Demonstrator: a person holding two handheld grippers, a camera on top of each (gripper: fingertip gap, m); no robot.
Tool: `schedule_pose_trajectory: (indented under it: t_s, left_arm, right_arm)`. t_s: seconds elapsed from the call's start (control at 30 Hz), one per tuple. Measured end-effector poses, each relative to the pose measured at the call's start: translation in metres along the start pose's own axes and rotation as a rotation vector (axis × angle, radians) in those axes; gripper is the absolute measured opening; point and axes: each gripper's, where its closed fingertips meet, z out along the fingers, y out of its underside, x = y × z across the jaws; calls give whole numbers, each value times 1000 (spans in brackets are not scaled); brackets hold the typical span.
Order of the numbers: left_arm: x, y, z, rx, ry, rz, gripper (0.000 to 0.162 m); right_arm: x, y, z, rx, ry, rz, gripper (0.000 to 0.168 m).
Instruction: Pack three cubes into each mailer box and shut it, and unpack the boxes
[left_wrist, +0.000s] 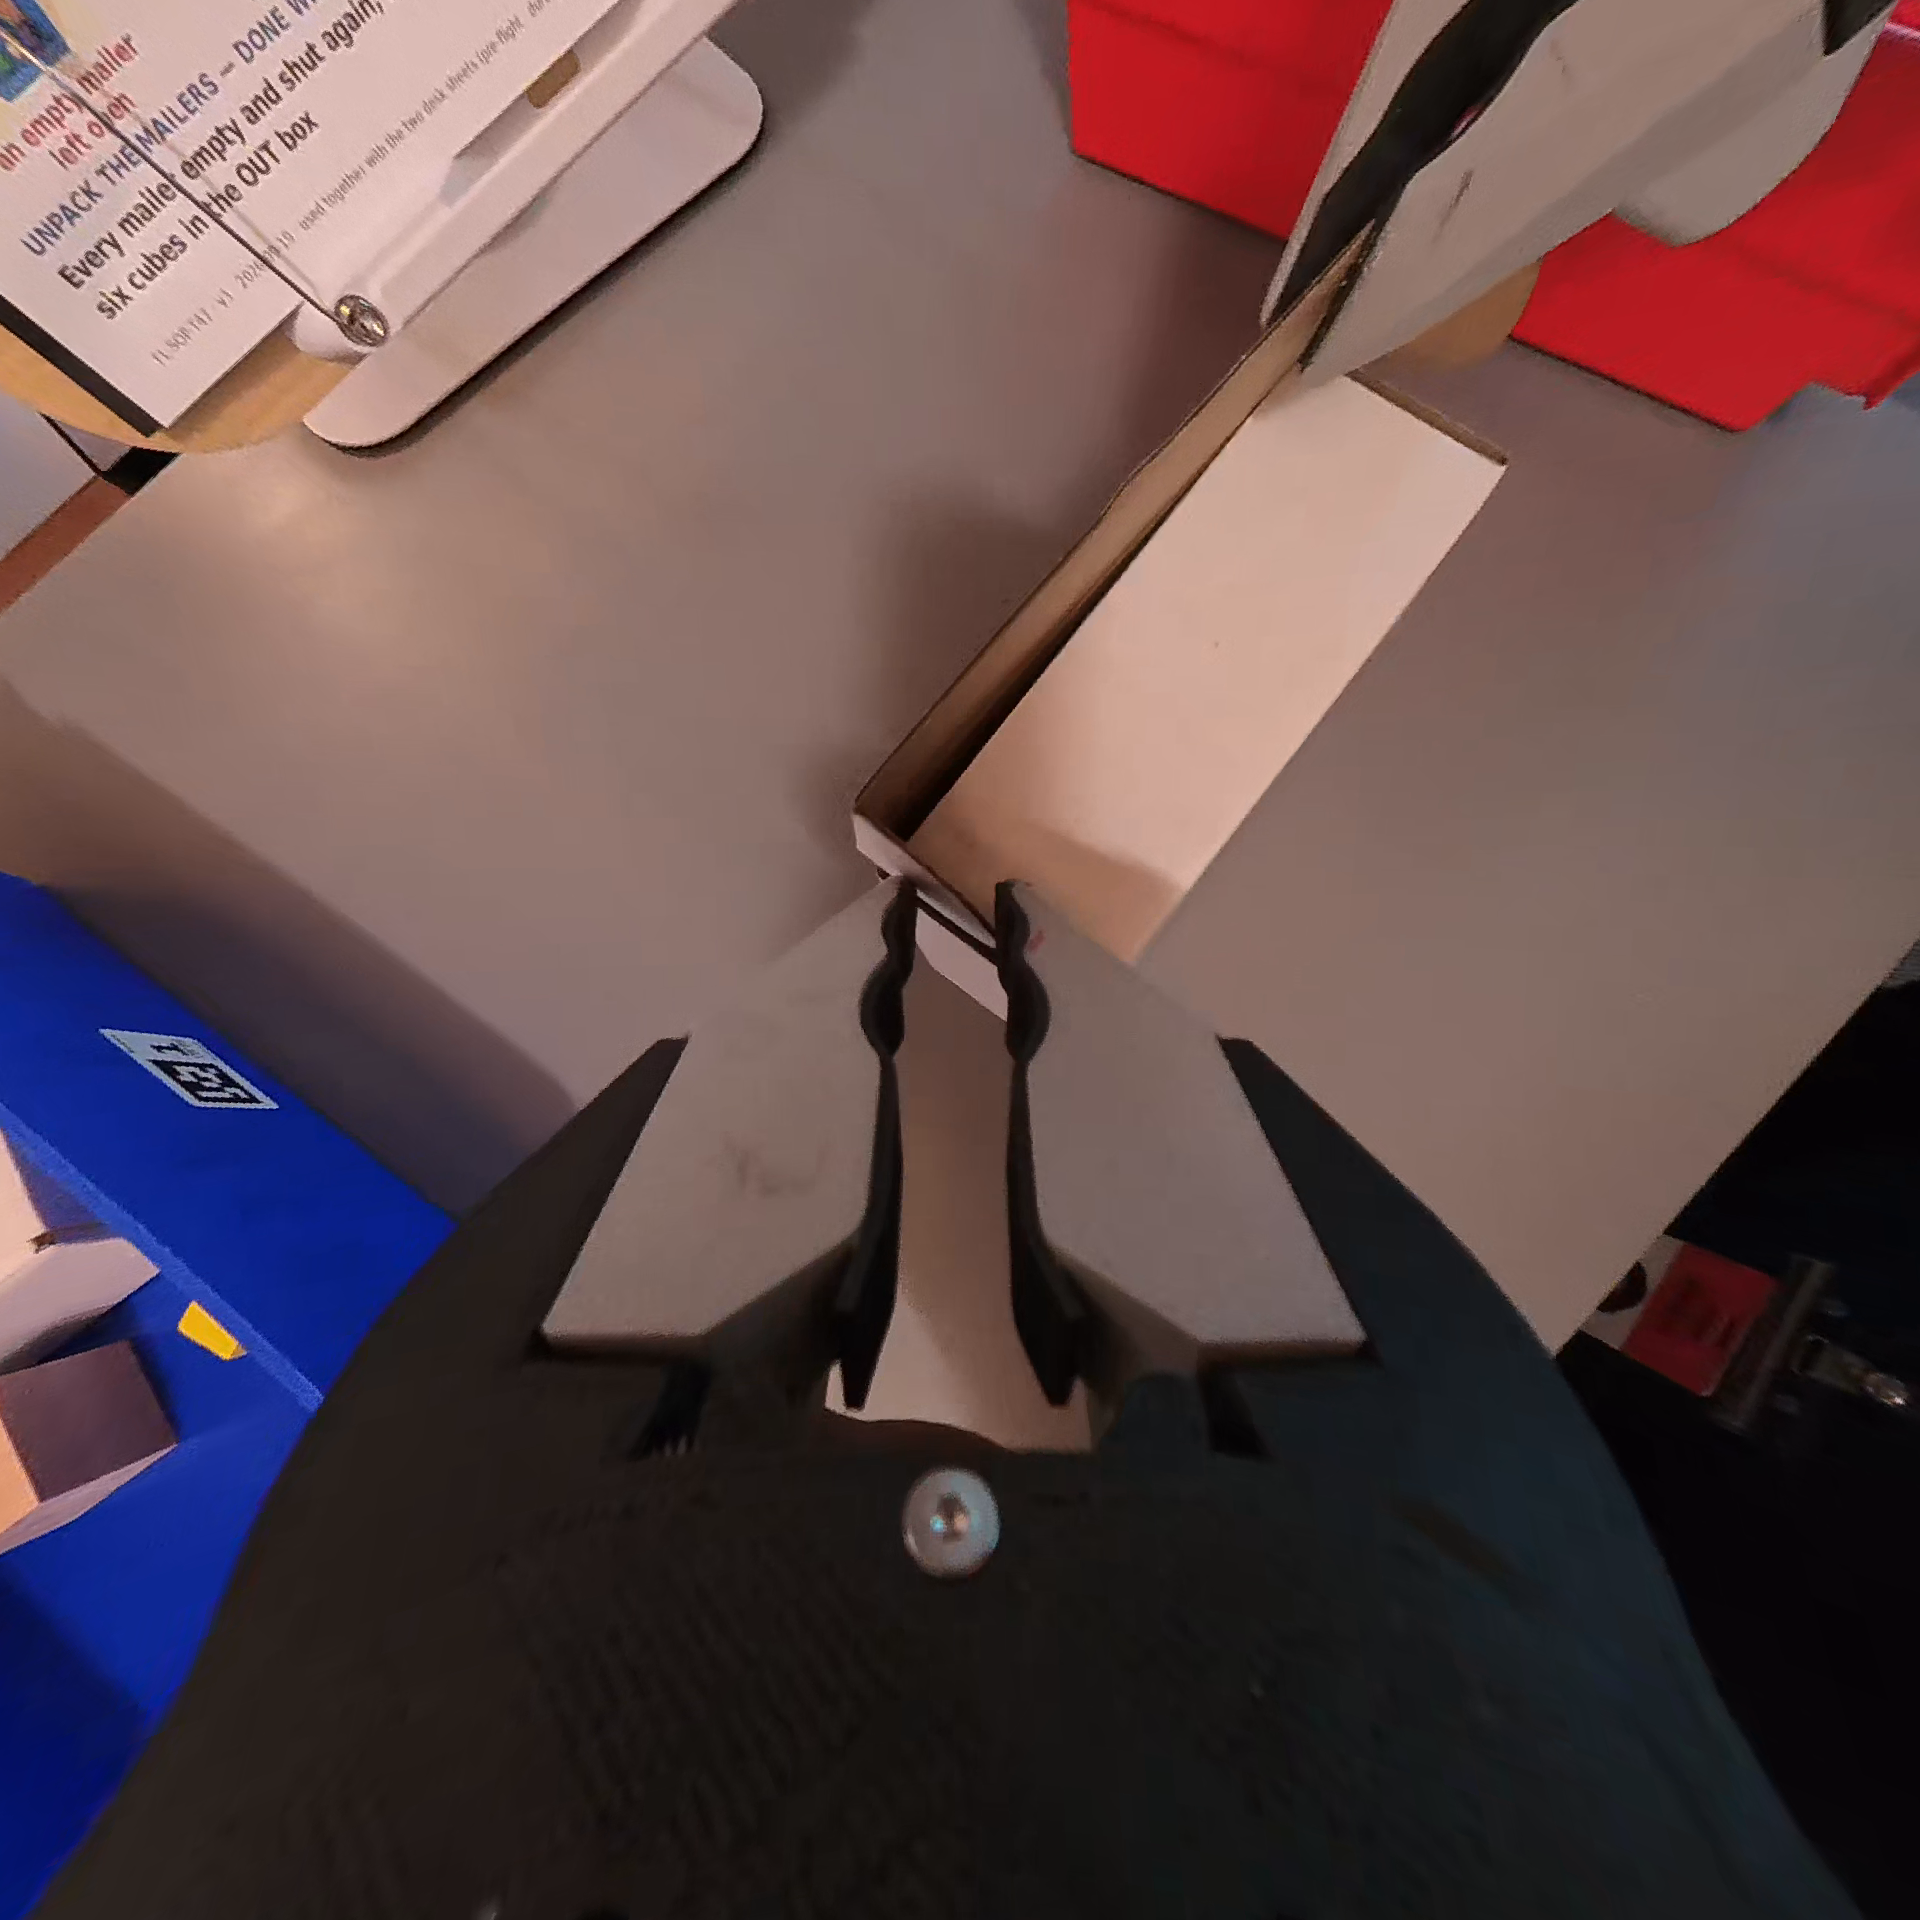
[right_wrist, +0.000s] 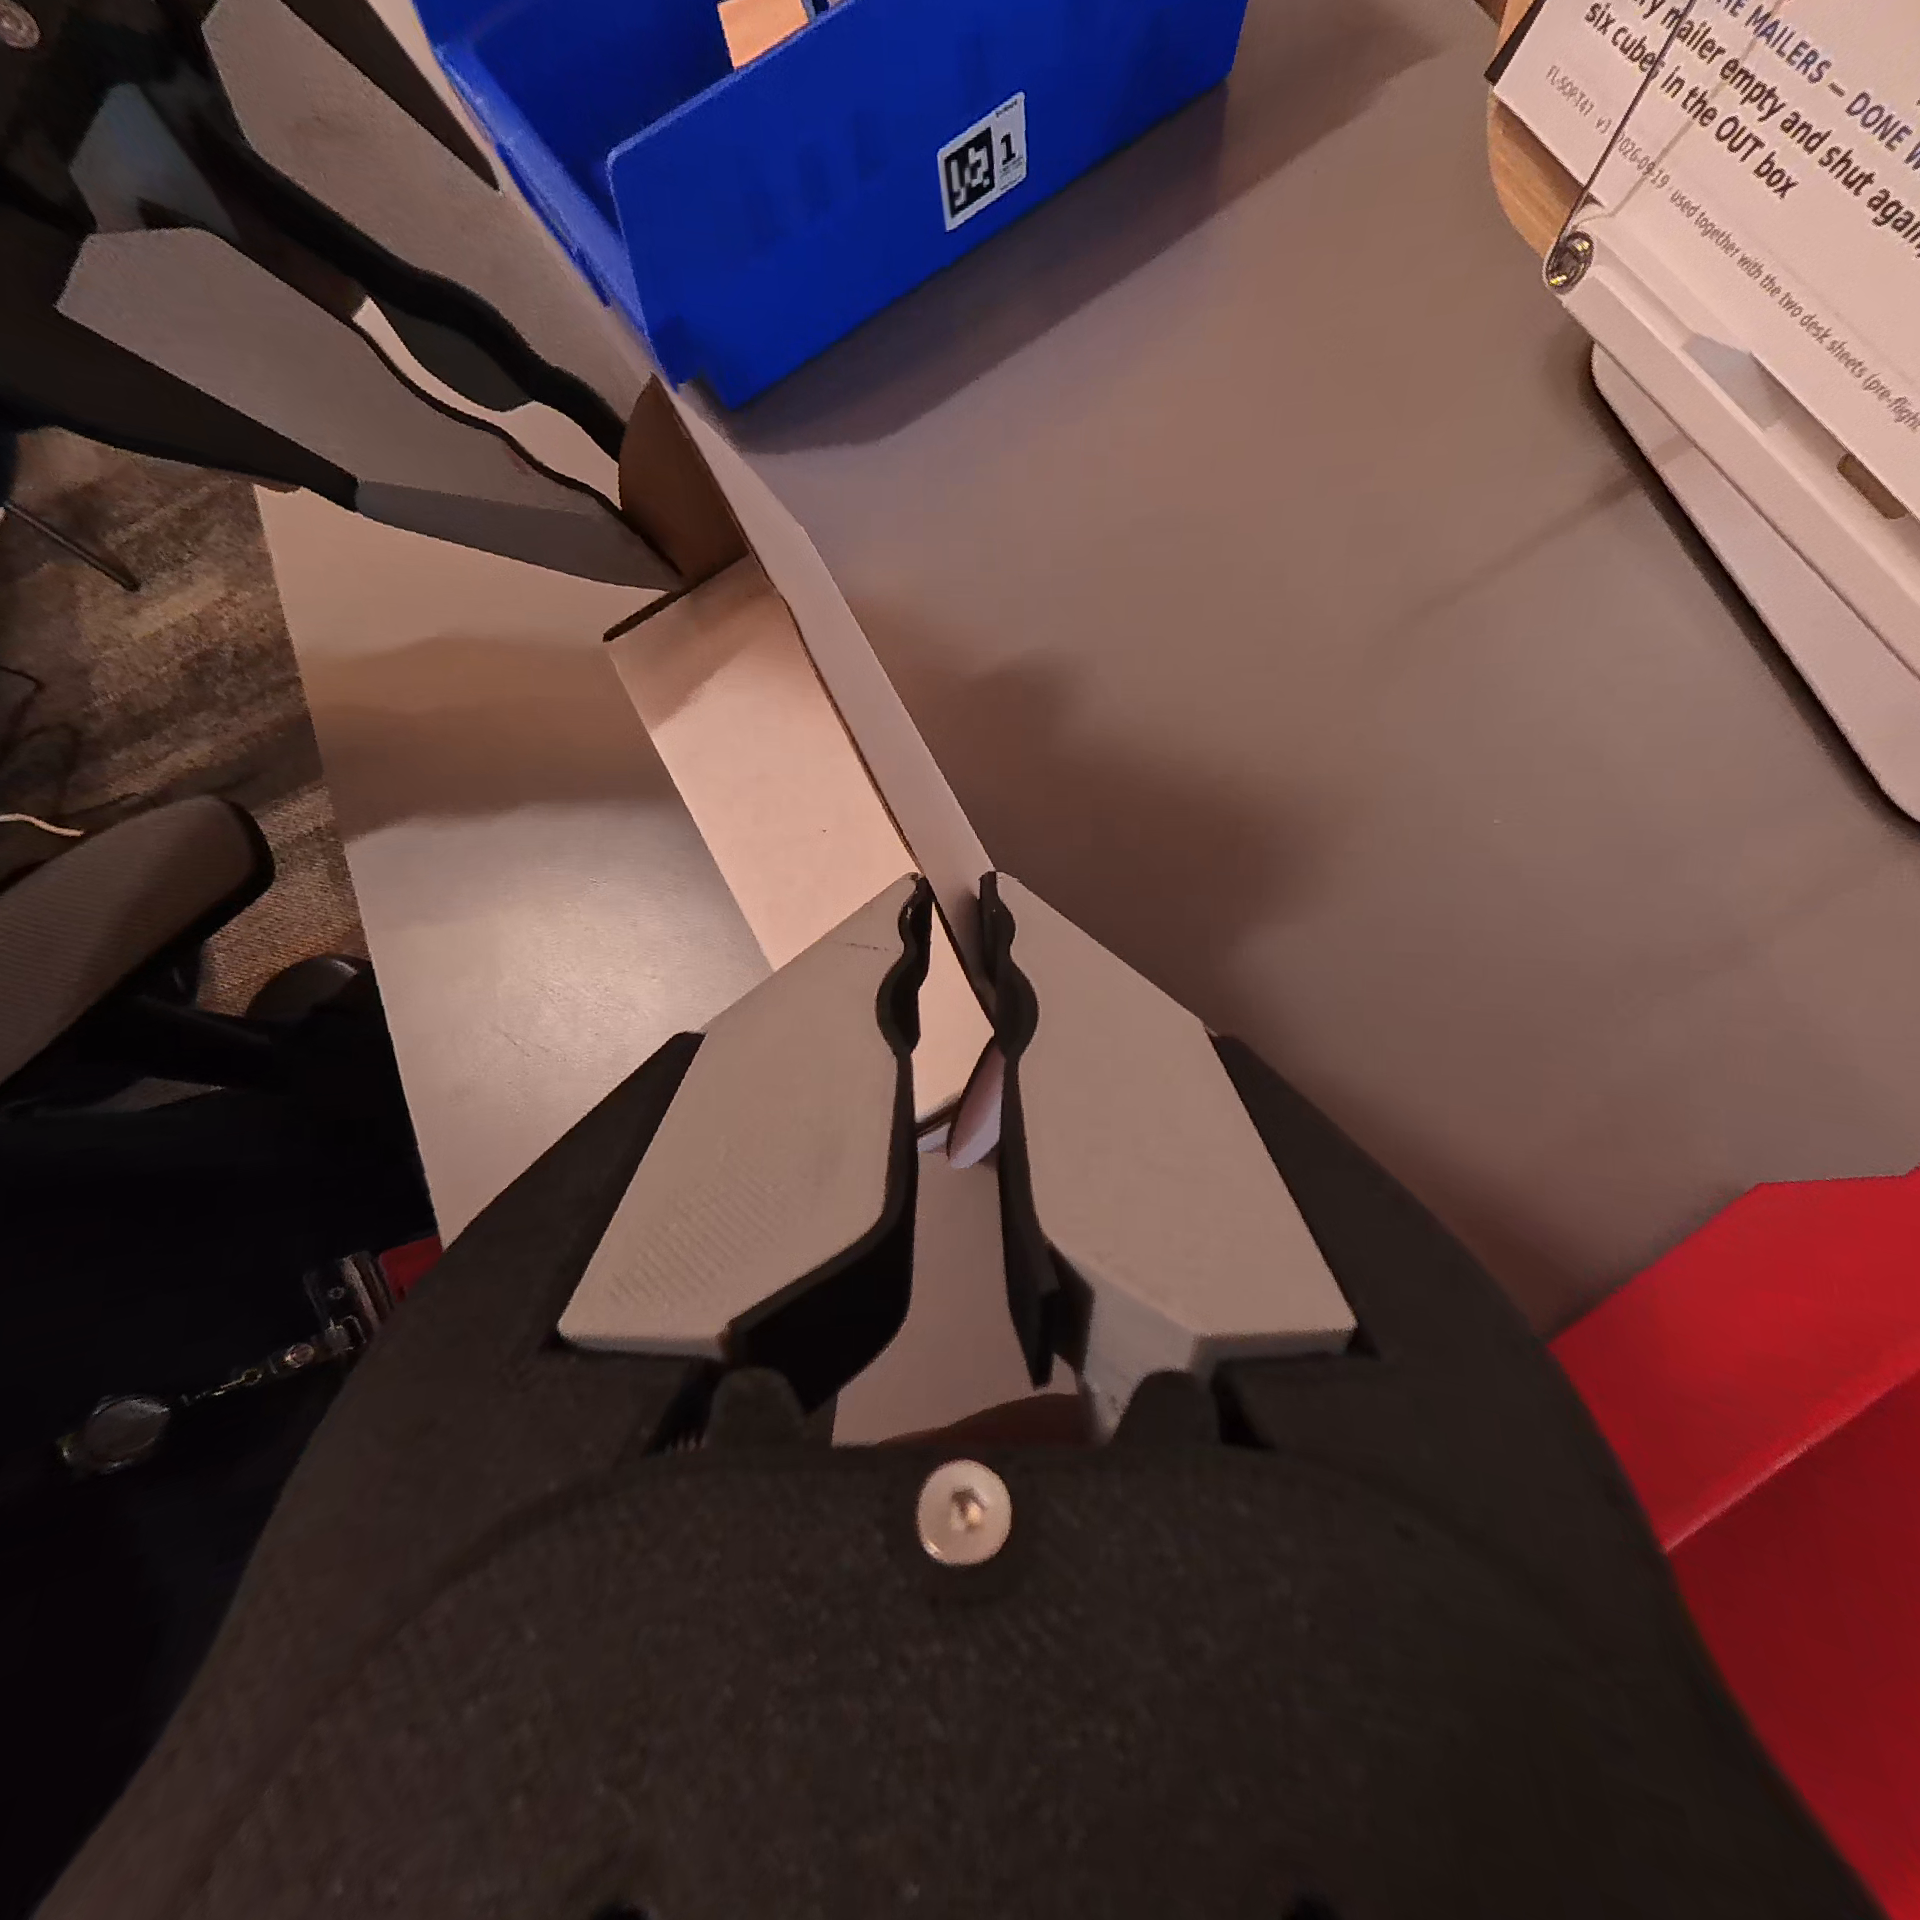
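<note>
Mailer box (left_wrist: 1226, 665) on the counter (left_wrist: 582, 644) between my claws; left claw (left_wrist: 956, 902) pinching its near corner flap, right claw (right_wrist: 954, 891) pinching the opposite wall edge; light, thin card, creases easily; I'd grip folds, not panels.

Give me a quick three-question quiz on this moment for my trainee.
1. True or false: the left gripper and right gripper are working at the same end of the mailer box.
2. Short answer: which gripper is nearer the red bin?
3. Which thing carries the square marker tag? A: the blue bin. B: the red bin. C: the mailer box.

Key:
1. False. They are at opposite ends of the box.
2. The right gripper.
3. A.
</note>
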Motion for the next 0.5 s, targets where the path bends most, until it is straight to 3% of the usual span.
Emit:
schedule_pose_trajectory:
  t_s: [0.3,0.5]
  left_arm:
    - [2,4,0,60,-25,27,13]
    - [6,8,-1,94,-109,153,14]
  right_arm:
    - [-3,2,1,0,9,-22,7]
    - [-5,2,0,-4,16,-37,8]
